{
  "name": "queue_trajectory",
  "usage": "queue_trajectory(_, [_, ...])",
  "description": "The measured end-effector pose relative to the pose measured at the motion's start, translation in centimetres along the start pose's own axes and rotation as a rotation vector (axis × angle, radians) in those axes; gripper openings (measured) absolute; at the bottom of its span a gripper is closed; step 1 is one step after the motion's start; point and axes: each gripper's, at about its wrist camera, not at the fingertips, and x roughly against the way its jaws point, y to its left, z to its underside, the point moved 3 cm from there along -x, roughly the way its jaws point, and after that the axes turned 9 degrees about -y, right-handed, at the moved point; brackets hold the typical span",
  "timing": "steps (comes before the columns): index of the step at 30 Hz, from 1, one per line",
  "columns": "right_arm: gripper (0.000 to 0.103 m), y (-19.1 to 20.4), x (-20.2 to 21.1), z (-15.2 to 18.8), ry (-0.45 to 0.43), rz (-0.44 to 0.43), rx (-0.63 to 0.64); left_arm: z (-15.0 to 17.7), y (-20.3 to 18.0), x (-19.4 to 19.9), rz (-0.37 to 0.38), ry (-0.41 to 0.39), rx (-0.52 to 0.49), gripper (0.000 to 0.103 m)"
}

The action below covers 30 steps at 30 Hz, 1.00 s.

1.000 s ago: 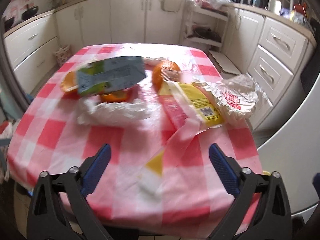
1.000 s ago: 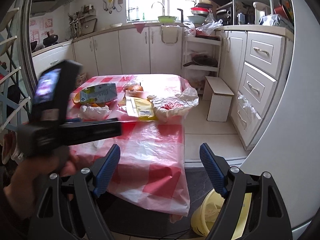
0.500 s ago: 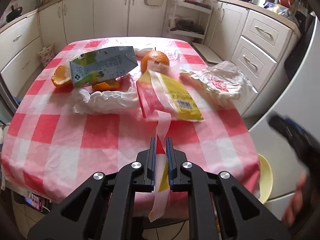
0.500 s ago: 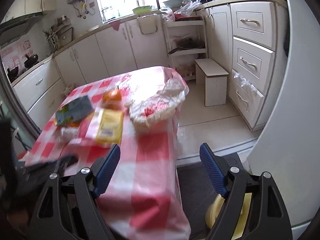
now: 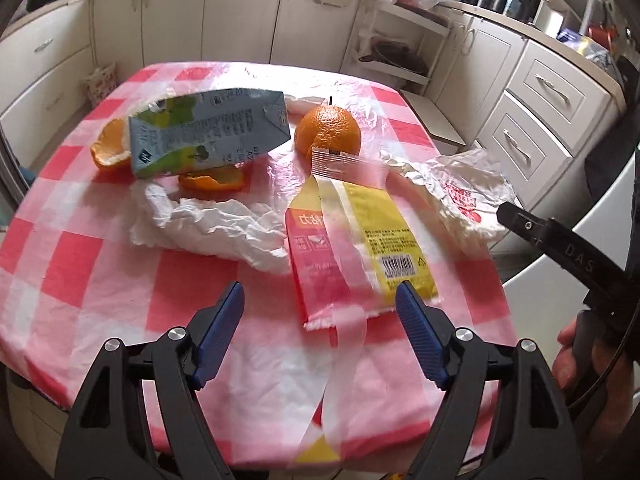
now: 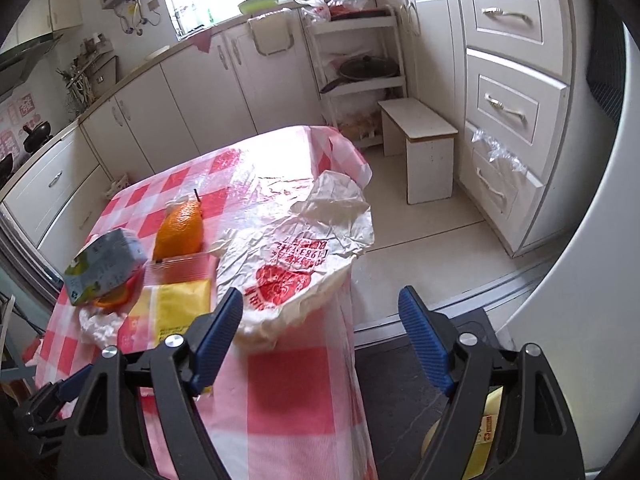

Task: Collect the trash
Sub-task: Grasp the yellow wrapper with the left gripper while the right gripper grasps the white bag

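- On the table (image 5: pixel 100 280), covered by a red-and-white checked cloth, the trash lies in one loose cluster toward the far side.
- A grey-green drink carton (image 5: pixel 208 136) lies on its side on top of orange peel (image 5: pixel 108 148); its small print is not legible.
- A crumpled white paper napkin (image 5: pixel 208 228) lies just in front of the carton, touching the peel.
- A red-and-yellow snack wrapper (image 5: pixel 360 248) lies flat beside the napkin, torn open, with a barcode on its yellow half; the writing on it is not in Latin letters.
- A loose pale strip (image 5: pixel 340 360) from the wrapper runs down over the near table edge.
- A whole orange (image 5: pixel 328 132) stands behind the wrapper, touching its top edge.
- A crumpled white plastic bag (image 6: pixel 304 256) with a red print and the digits "1983" lies at the table's right edge, part of it hanging over.
- The left gripper (image 5: pixel 320 312) hangs over the near edge; its jaws have just been opening and now stand wide, the wrapper's lower end and strip between them but not pressed.
- The right gripper (image 6: pixel 320 320) hovers by the table's right corner, jaws wide apart and just easing inward, the bag's edge near its left finger, nothing gripped.
- A yellow bin (image 6: pixel 484 432) sits on the floor below the right gripper, mostly hidden; what is in it cannot be told.
- A white stool (image 6: pixel 420 140) and kitchen cabinets (image 6: pixel 516 80) stand beyond.
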Motion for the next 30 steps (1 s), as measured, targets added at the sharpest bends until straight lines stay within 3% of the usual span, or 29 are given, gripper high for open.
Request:
queue_trajectory(6, [0.046, 0.2, -2.6, 0.0, 0.053, -0.022, 0.011, -0.3, 0.0, -1.8, -0.007, 0.018, 0.049, 0.074])
queue_trajectory(8, [0.027, 0.5, -3.1, 0.1, 0.064, -0.033, 0.027, -0.3, -0.1, -2.2, -0.009, 0.021, 0.063, 0.074])
queue_trajectory(11, [0.011, 0.8, -2.9, 0.2, 0.068, -0.044, 0.057, -0.4, -0.3, -2.5, -0.019, 0.015, 0.069, 0.074])
queue_trajectory(19, [0.007, 0.6, -0.8, 0.6, 0.067, -0.064, 0.115, -0.6, -0.7, -3.0, -0.024, 0.016, 0.069, 0.074])
queue_trajectory(30, [0.009, 0.8, 1.5, 2.8, 0.109, -0.077, 0.221, -0.1, -0.9, -2.6, -0.012, 0.017, 0.033, 0.051])
